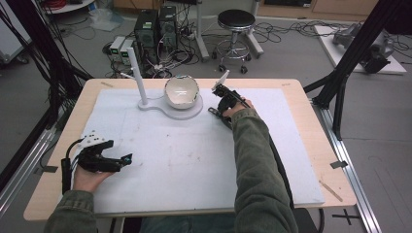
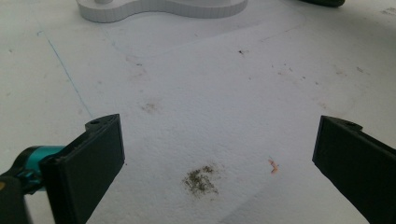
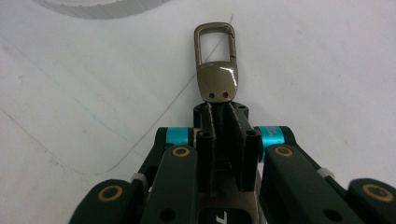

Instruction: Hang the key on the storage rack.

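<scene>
my right claw (image 3: pixel 219 109) is clenched on a clip (image 3: pixel 216 65), pinching only its flat end at 12 o'clock past my tips, just right of the bowl (image 1: pixel 181 91). that thin hold could let it swivel or drop. my left claw (image 2: pixel 210 154) rests released.

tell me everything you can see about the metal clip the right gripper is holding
The clip is a small snap hook of dark, glossy grey-brown metal. It has a rounded rectangular loop with a gate along one side, joined to a wider flat base plate that bears two small holes. A strap or tail below the plate is pinched between the shut jaws of the right gripper, so the loop sticks out past the fingertips. It is held over the white mat, near the white stand's base; whether it touches the mat cannot be told.
</scene>
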`<state>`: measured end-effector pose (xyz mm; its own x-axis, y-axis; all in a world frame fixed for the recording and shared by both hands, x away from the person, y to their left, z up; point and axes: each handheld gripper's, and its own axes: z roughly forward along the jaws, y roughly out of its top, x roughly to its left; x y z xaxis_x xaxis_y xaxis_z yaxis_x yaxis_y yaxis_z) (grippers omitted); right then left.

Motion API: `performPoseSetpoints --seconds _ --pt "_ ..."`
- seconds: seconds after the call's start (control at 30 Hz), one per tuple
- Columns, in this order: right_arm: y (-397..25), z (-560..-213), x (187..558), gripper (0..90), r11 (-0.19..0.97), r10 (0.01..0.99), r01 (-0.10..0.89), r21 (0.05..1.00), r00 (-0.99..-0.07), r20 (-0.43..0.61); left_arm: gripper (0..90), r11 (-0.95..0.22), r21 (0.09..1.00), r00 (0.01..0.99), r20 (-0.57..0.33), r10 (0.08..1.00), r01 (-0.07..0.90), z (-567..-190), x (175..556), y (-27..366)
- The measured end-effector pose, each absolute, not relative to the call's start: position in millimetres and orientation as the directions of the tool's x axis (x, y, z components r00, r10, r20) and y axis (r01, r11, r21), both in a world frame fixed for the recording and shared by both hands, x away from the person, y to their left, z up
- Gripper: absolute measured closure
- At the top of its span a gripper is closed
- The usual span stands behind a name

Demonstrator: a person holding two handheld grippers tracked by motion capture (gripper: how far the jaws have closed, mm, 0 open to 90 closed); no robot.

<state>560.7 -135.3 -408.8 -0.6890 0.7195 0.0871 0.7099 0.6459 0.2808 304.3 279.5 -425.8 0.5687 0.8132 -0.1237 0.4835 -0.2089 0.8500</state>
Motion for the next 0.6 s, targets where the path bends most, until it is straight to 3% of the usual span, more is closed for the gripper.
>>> performPoseSetpoints --seconds 0.27,0.6 --pt "-138.8 -395.5 553.8 82.1 0.640 0.709 0.709 0.296 -0.694 0.126 2.7 -0.217 0.846 0.569 -0.118 0.814 0.486 -426.1 303.8 278.7" --pt "-150.4 -363.7 540.6 81.9 0.615 0.691 0.687 0.387 -0.706 0.155 2.7 -0.226 0.843 0.573 -0.115 0.812 0.489 -426.6 303.6 277.9"
